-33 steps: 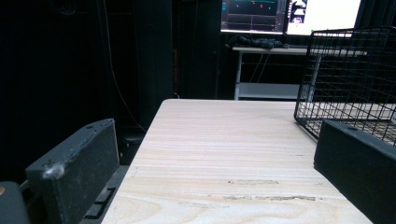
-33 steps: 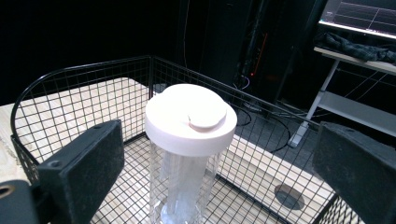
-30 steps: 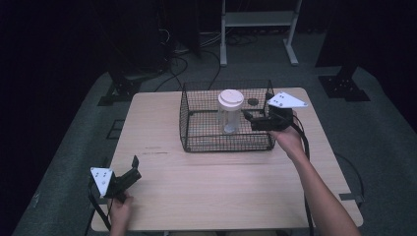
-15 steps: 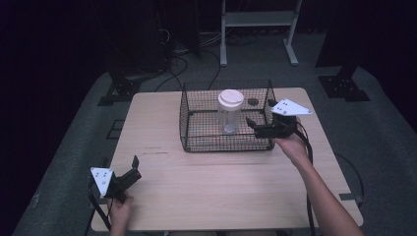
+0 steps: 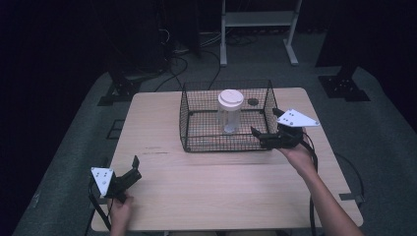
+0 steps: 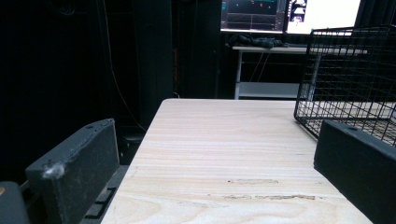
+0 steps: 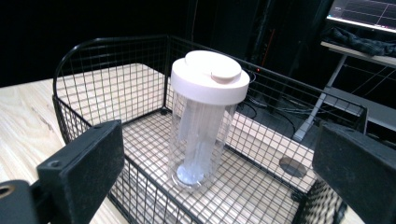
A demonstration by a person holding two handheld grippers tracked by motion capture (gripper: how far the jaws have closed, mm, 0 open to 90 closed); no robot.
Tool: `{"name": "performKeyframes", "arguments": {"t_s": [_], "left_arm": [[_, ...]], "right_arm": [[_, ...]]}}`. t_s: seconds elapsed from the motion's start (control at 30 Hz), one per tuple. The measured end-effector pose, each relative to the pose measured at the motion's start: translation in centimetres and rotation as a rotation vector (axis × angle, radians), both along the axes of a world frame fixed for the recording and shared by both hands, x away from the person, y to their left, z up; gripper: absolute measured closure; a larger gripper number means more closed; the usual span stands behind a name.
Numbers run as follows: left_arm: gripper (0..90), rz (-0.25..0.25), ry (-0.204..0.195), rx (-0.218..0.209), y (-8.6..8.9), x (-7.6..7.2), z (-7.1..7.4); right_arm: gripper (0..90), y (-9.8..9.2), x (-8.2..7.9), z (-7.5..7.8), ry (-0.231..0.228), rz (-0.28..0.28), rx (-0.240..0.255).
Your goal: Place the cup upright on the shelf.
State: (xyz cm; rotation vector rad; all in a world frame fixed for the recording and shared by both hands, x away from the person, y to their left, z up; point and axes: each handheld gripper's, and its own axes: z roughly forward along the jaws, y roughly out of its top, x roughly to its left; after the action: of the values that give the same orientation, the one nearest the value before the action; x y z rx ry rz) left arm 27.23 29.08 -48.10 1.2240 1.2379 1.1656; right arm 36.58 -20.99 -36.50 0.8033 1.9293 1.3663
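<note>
Inside the black wire basket at the far middle of the counter, a clear plastic bottle stands upright on the mesh floor, capped by a broad white lid. No brand, label or writing can be read on the bottle, the lid or the basket; the right gripper view shows the lid as plain white with a raised round tab, and the clear wall of the bottle carries no print. Screens glow at the top of both gripper views, but whatever is on them is too small to read.

At the basket's right wall, the right gripper hangs over the rim near the front right corner, jaws spread wide and holding nothing. In its own view the two jaws stand well apart with the bottle between and beyond them, not touching either. The bottle stands near the basket's middle, apart from all four walls, with bare mesh around it. A small dark disc lies on the counter just behind the basket's rear wall.

Near the front left corner of the counter, the left gripper rests low, jaws parted and empty, well apart from the basket. Its own view looks along open wood with the basket off to one side. Wide bare wood stretches between the basket's front wall and the counter's near edge, and the left edge lies close beside this gripper.
</note>
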Motion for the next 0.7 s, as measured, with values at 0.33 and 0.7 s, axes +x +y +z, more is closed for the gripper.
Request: {"name": "performKeyframes", "arguments": {"t_s": [0.33, 0.7], "left_arm": [[0.0, -0.001, -0.001, 0.001, 0.0, 0.0, 0.0], [0.0, -0.002, -0.003, 0.005, -0.1, 0.0, 0.0]], "right_arm": [[1.7, -0.9, -1.6, -0.8, 0.003, 0.006, -0.008], [1.8, -2.3, -3.2, -2.1, 0.015, -0.006, -0.002]]}}
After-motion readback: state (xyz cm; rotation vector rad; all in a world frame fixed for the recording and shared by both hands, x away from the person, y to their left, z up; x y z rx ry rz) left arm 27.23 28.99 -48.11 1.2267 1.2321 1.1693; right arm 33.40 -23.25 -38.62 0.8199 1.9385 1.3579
